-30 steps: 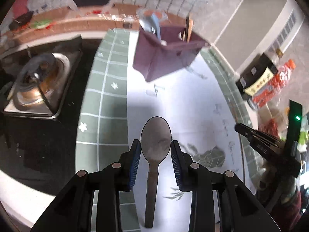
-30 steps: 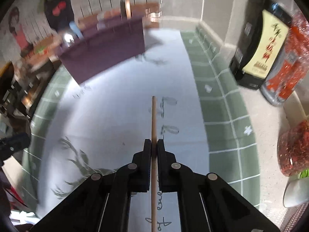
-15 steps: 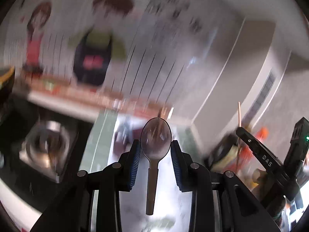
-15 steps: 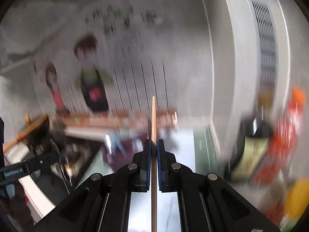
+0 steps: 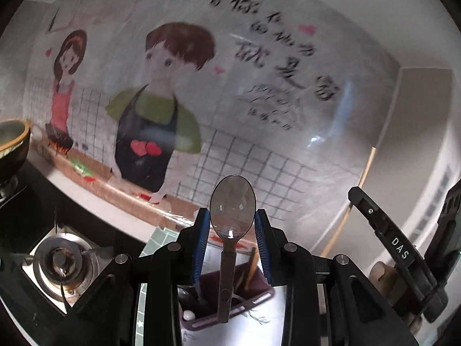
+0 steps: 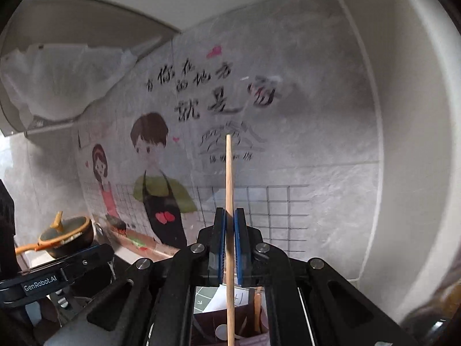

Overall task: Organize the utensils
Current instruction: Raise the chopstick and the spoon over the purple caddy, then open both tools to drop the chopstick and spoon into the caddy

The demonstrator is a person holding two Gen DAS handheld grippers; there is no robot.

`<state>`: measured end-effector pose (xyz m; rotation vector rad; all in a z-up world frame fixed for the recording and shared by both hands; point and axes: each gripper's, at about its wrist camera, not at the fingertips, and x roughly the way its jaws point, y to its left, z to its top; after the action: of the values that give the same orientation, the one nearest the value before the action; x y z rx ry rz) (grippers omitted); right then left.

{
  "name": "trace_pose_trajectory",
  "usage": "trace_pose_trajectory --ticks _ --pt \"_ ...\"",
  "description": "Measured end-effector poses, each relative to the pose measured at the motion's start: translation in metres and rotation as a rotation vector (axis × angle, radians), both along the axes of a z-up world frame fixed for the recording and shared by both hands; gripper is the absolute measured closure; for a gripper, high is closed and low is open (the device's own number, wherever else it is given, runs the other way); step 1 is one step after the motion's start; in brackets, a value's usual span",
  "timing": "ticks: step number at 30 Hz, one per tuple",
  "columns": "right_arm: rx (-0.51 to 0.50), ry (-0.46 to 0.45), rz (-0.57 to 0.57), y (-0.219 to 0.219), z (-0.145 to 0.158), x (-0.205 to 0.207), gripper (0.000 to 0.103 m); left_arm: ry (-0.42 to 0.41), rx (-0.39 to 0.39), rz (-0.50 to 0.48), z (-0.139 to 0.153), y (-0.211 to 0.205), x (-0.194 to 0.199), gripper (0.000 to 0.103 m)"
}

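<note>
My left gripper (image 5: pixel 232 225) is shut on a metal spoon (image 5: pixel 232 216), bowl up and handle hanging down over the dark purple utensil holder (image 5: pixel 230 302), which holds other utensils. My right gripper (image 6: pixel 229 225) is shut on a wooden chopstick (image 6: pixel 229 178), held upright above the same holder (image 6: pixel 230 328). The right gripper and its chopstick (image 5: pixel 363 178) also show at the right of the left wrist view. The left gripper (image 6: pixel 57 276) shows at the lower left of the right wrist view.
A wall poster of two cartoon cooks (image 5: pixel 161 109) fills the background. A gas stove burner (image 5: pixel 60 262) lies at the left, with a black pot (image 6: pixel 66 236) behind it. The green-tiled mat (image 5: pixel 158 239) lies under the holder. A white wall (image 6: pixel 403 144) stands at the right.
Both grippers have lifted and tilted up from the mat, carrying the spoon and the chopstick. They now stand over the purple holder, and the views face the wall.
</note>
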<state>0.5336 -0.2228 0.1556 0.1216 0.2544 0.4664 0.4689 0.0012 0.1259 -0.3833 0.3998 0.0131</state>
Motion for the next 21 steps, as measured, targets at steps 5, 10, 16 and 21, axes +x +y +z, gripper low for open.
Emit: trace_pose_trajectory --ticks 5,10,16,21 --pt "-0.024 0.025 0.025 0.020 -0.040 0.028 0.098 0.032 0.037 0.044 -0.027 -0.008 0.021 0.070" --pt "-0.023 0.069 0.047 0.024 -0.064 0.041 0.098 0.064 0.022 0.057 -0.044 -0.007 0.032 0.070" --pt "-0.059 0.071 0.041 0.019 -0.066 0.045 0.098 0.036 0.019 0.084 -0.050 -0.009 0.035 0.070" --pt "-0.069 0.160 0.040 0.018 -0.090 0.058 0.098 0.052 0.012 0.099 -0.066 -0.010 0.040 0.070"
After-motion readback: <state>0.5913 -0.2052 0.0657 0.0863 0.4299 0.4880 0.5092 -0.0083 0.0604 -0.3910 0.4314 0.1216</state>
